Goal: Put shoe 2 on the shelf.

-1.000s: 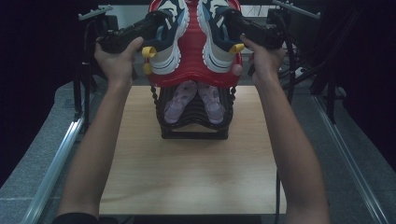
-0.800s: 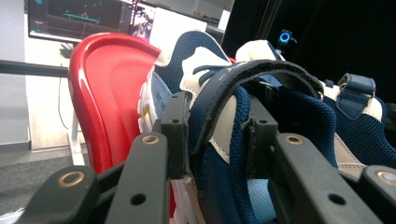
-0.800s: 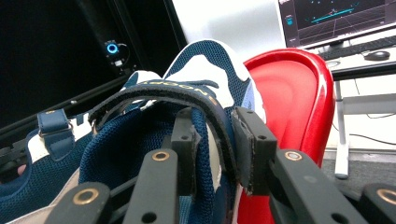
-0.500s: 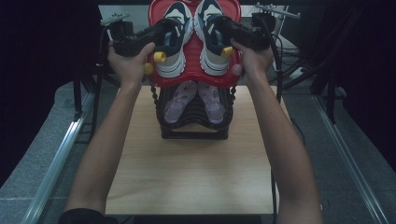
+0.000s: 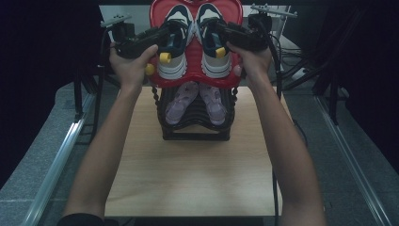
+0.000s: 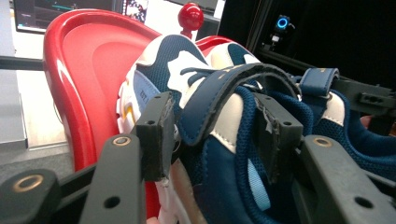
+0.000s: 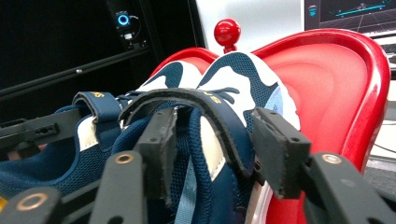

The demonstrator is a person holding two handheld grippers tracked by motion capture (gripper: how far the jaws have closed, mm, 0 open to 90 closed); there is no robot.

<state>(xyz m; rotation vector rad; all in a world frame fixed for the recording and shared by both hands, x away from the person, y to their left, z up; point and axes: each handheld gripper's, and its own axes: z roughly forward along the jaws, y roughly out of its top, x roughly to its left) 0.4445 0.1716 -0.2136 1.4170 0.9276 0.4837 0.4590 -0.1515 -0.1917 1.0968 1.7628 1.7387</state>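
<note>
A pair of navy and white sneakers lies on the red top tray [image 5: 195, 81] of a black shoe rack [image 5: 195, 129]. My left gripper [image 5: 170, 32] is shut on the left sneaker [image 5: 173, 63]. Its pads straddle the navy strap and tongue, as the left gripper view shows for the gripper [image 6: 215, 128] and sneaker [image 6: 161, 58]. My right gripper [image 5: 212, 32] is shut the same way on the right sneaker [image 5: 216, 65]. In the right gripper view that gripper [image 7: 212, 140] clamps the strapped collar of its sneaker [image 7: 243, 77]. Both shoes point away from me.
A pair of pink shoes [image 5: 181, 101] sits on the rack's lower tier. The rack stands at the far end of a wooden table [image 5: 193, 179]. A red ball knob [image 7: 227, 29] rises behind the tray. Metal rails [image 5: 56, 160] run along both sides, with dark stands and cables beyond.
Both hands have come inward from the tray's outer edges, and the jaws now sit around the sneakers' straps. The sneakers lie where they were on the tray.
</note>
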